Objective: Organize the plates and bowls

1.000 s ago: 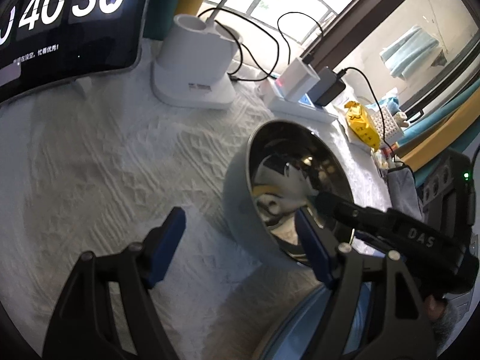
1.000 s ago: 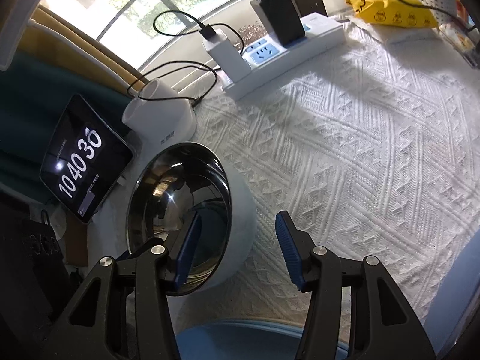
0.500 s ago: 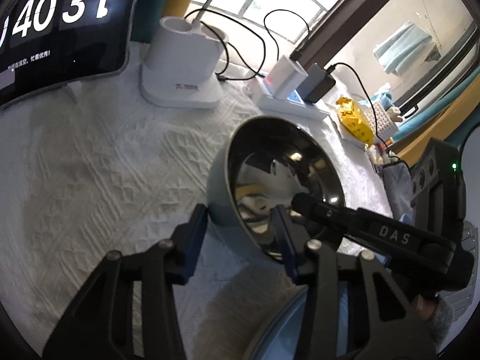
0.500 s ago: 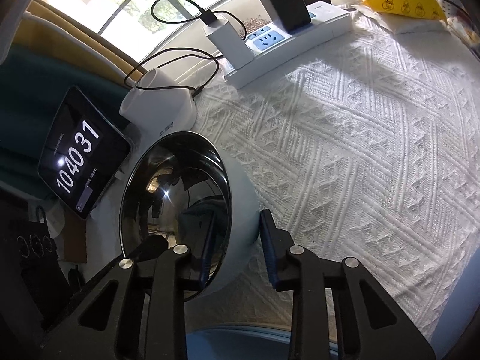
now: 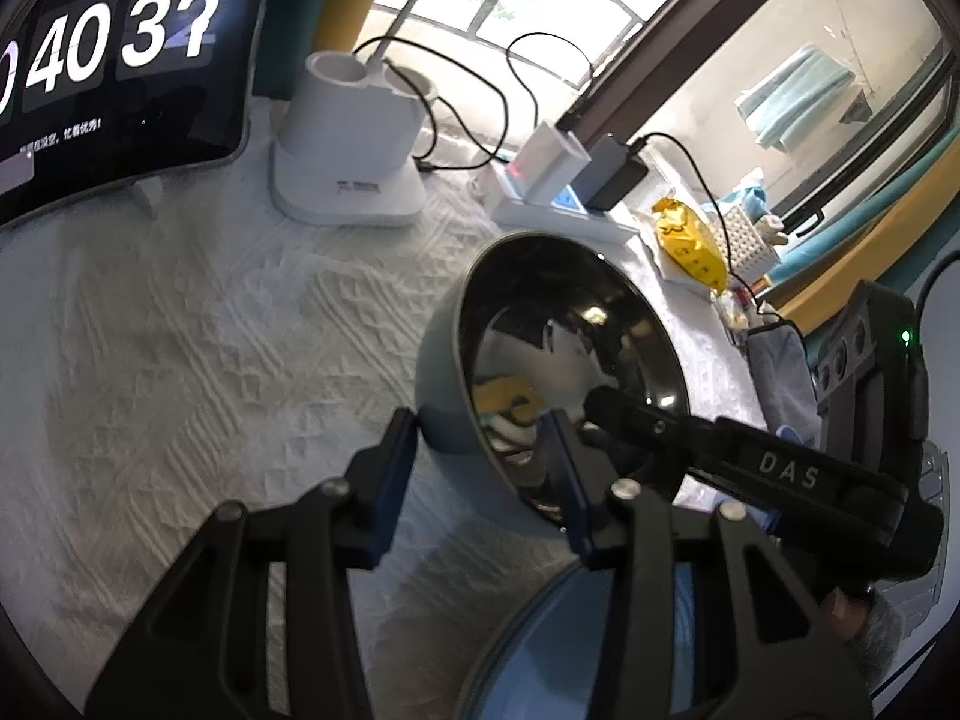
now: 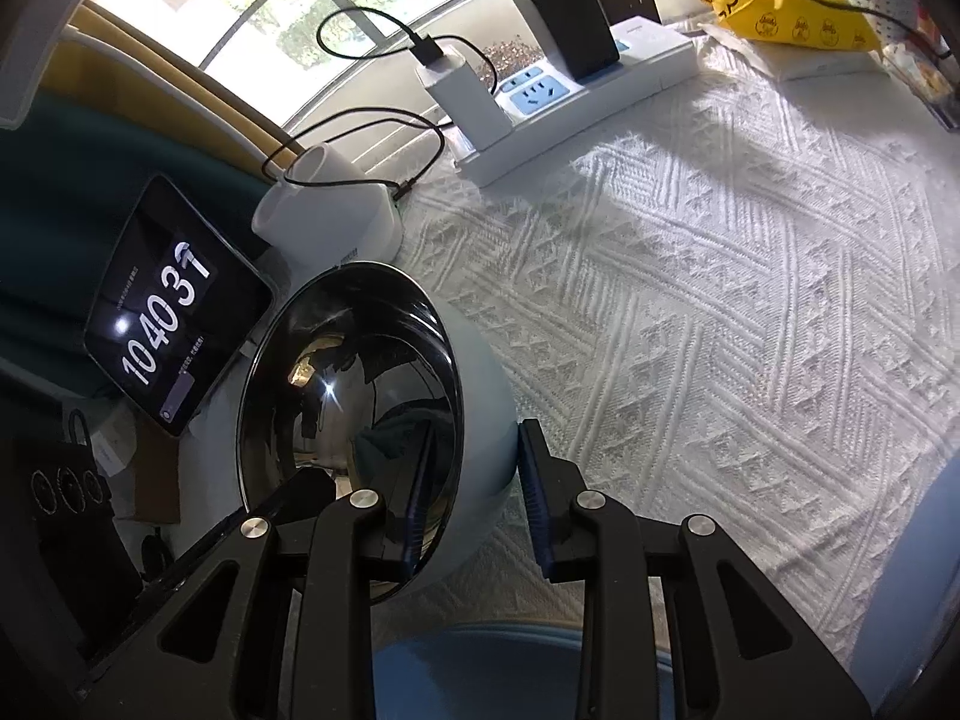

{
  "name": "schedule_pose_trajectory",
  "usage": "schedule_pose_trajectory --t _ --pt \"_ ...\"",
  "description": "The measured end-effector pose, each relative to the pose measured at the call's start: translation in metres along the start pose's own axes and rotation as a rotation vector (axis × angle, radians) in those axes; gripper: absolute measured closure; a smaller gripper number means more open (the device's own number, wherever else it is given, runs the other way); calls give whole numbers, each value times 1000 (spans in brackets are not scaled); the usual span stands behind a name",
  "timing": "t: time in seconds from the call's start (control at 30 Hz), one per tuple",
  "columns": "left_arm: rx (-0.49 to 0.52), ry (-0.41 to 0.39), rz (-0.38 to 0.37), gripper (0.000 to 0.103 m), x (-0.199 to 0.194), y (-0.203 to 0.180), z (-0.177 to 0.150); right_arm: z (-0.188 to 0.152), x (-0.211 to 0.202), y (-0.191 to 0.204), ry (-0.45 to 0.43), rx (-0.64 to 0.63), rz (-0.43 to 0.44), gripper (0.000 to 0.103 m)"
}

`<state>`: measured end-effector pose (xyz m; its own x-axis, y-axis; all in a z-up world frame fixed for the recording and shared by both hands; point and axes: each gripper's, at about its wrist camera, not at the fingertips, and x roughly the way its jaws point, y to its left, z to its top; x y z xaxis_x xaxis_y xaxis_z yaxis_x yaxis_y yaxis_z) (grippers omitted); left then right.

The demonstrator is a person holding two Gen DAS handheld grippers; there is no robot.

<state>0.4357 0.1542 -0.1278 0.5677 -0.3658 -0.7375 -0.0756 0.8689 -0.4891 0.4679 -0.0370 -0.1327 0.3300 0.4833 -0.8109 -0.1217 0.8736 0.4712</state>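
Bowl sits tilted on the desk, just beyond a blue plate, pinched from two sides. Left tool clamps the near rim, one pad outside, one inside; right tool grips the opposite wall the same way, both having just closed. Danger here is the polished steel lining: thin pad contact could slip. Uneven lifting would twist the bowl free, dropping it onto the plate.

Sunlit window behind white textured tablecloth.
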Motion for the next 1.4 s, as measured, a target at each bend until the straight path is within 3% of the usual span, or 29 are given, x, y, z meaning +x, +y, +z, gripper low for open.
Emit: schedule_pose_trajectory --t 1.4 --pt "60 -42 -89 58 -60 -74 -10 -4 -103 3 -112 -23 -17 73"
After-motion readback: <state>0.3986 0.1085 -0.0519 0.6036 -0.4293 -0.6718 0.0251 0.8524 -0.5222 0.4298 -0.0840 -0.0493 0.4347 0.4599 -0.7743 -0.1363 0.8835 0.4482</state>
